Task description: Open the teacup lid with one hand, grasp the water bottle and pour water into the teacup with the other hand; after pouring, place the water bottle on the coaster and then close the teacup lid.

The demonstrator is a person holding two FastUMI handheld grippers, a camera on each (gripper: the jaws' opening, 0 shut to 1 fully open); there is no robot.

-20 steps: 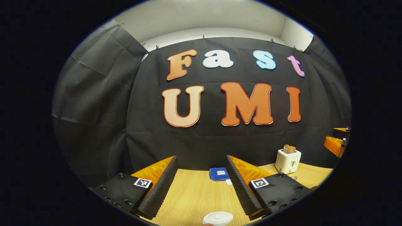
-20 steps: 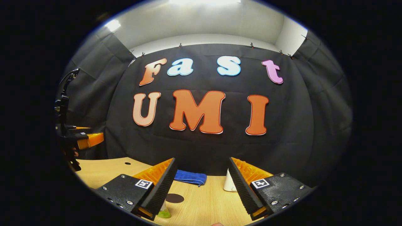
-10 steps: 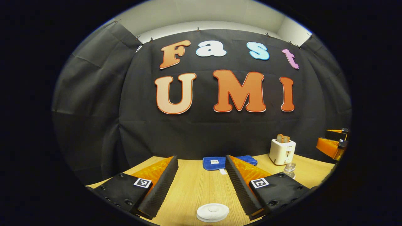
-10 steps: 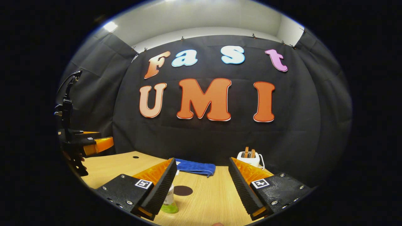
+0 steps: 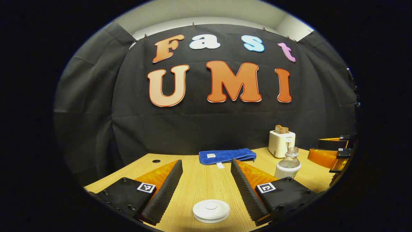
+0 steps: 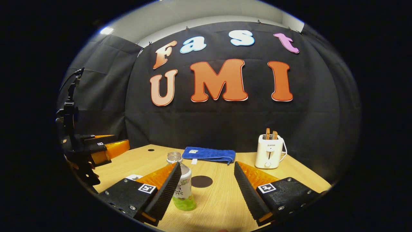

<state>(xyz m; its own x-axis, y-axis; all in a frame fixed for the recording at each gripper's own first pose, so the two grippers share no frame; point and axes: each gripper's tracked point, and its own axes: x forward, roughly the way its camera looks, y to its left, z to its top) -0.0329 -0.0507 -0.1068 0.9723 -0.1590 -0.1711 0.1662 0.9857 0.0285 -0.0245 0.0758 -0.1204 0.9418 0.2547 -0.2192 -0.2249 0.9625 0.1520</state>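
1. Nearest, left gripper view: left gripper [image 5: 206, 188] with jaws spread wide, holding nothing. White teacup lid [image 5: 211, 210] lies at 6 o'clock between the fingers, touching neither; the cup beneath cannot be made out.
2. Right gripper view: right gripper [image 6: 206, 190] also wide apart and empty. Water bottle [image 6: 181, 182] stands upright just inside its left finger, at 7 o'clock; contact cannot be told. Cap is off, green-tinted bottom, label around the middle.
3. Surface: light wood-grain table [image 6: 222, 206]. Dark round coaster [image 6: 201, 181] lies flat just past the bottle, near centre, bare.
4. Farther, right gripper view: folded blue cloth [image 6: 208, 154] at 12 o'clock by the wall; white toaster [image 6: 269, 151] at 1 o'clock with two slices standing in its slots. A small hole in the tabletop at 11 o'clock.
5. Left gripper view: bottle at 3 o'clock, toaster behind it, the other gripper at the far right edge.
6. Room: black cloth wall behind the table, pale ceiling above. A dark stand [image 6: 69, 106] rises at 9 o'clock in the right gripper view.
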